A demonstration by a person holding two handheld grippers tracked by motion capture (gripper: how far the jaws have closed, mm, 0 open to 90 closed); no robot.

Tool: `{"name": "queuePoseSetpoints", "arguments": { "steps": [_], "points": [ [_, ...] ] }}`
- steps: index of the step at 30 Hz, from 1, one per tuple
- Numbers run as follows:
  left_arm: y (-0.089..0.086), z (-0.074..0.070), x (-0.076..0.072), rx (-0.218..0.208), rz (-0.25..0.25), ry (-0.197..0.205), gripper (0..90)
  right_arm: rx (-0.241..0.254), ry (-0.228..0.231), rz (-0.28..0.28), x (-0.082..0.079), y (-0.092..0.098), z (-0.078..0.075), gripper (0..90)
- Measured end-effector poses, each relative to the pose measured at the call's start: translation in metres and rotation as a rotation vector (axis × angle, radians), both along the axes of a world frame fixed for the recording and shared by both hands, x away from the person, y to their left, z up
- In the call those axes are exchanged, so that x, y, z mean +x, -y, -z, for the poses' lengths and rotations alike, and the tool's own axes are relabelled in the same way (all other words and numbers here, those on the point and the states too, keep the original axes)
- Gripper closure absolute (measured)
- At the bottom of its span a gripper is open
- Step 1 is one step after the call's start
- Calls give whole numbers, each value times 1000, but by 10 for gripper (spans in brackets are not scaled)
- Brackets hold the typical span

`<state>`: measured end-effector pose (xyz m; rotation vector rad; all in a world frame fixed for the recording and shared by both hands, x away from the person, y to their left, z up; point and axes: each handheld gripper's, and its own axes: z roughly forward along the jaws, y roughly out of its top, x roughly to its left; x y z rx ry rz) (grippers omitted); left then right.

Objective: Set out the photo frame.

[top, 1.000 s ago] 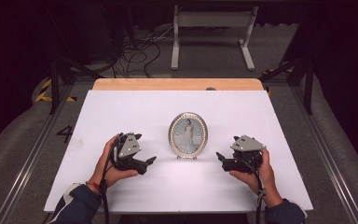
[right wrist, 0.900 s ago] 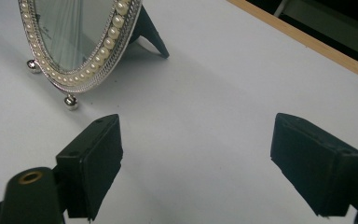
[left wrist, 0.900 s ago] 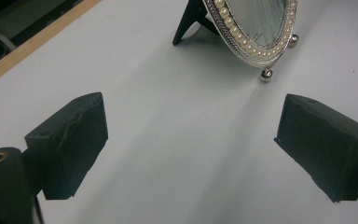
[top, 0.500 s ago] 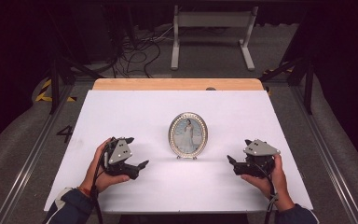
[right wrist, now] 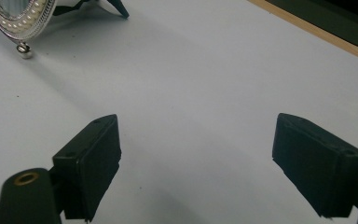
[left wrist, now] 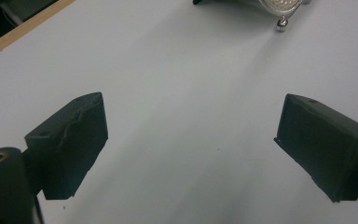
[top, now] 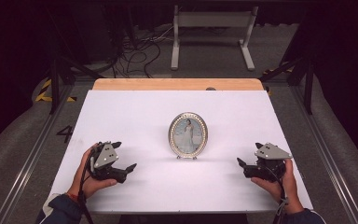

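- Drawn back toward the near edge since the earlier frames: both grippers, now sitting lower on the table and wider apart than a second ago, each farther from the frame.
- Spread across the whole work area: white table (top: 135,116), bare apart from one object and the two hands resting on it.
- Standing upright at the middle of the table, between the grippers and well apart from both: oval photo frame (top: 188,134), on small ball feet with a dark prop leg behind.
- Resting left of the frame, jaws wide apart and holding nothing: left gripper (top: 123,158), pointing toward the frame.
- Resting right of the frame, jaws likewise wide apart and empty: right gripper (top: 244,164), pointing inward.
- Likely to tip backward or skid if pushed from one side only, judging by the narrow stance on the feet and the single prop leg.
- Likely to slip out of a pinch on the beaded rim, being rounded and glossy; safer to close on both edges squarely.
- Risk of folding the prop leg and dropping the frame flat if a jaw catches it from behind.
- Risk of scratching the glass if a jaw lands on the face.
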<state>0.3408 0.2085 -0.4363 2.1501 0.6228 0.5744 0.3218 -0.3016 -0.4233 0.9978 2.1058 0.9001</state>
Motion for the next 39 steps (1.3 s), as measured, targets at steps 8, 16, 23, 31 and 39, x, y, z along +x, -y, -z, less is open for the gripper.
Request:
{"name": "queuePoseSetpoints", "arguments": {
  "steps": [8, 16, 23, 31, 39],
  "points": [
    [-25, 8, -6, -24, -44, -24, 90, 27, 2, 23, -7, 16, 7, 154],
    [-42, 16, -19, -39, -93, -39, 89, 67, 0, 40, -14, 30, 16, 151],
    [-59, 18, -28, -143, -137, -43, 89, 135, 4, 65, -21, 42, 20, 142],
    [-49, 18, -36, -107, -114, -19, 86, 132, 32, 76, -24, 39, 18, 145],
    [-49, 18, -35, -116, -114, -24, 85, 110, 42, 71, -25, 33, 17, 145]
  ]
}}
